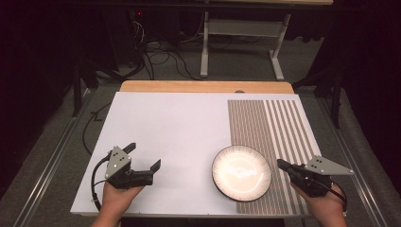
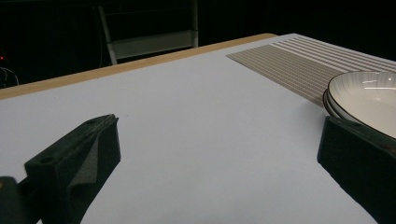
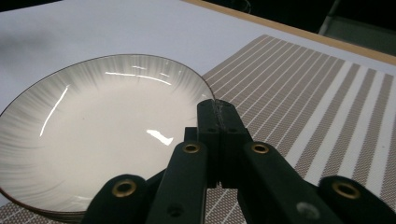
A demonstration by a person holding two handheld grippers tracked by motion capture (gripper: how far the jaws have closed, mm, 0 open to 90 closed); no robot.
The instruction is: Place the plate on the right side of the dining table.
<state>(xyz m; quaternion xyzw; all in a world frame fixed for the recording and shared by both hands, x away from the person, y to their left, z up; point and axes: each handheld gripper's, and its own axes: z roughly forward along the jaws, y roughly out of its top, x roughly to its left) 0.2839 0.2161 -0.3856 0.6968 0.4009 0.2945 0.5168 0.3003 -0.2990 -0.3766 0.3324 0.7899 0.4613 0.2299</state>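
Right claw [image 1: 283,165] sits pressed together just off the plate's [image 1: 241,173] right rim, with nothing pinched between its jaws; in the right gripper view the closed tips [image 3: 219,112] hover at the edge of the plate [image 3: 93,140] without gripping it. Left claw [image 1: 144,156] is spread wide and empty over the bare white counter [image 1: 179,123], well apart from the plate. I see the plate resting at the near right of the counter, half on the striped placemat [image 1: 269,123] and half on the white surface. I judge it to be glazed ceramic: stiff, fairly heavy for its size, slick under the pads, and liable to chip or break if dropped. Its rim is the only sensible hold, so I would open the right claw and pinch the raised lip from the side, squarely, so it cannot swing.
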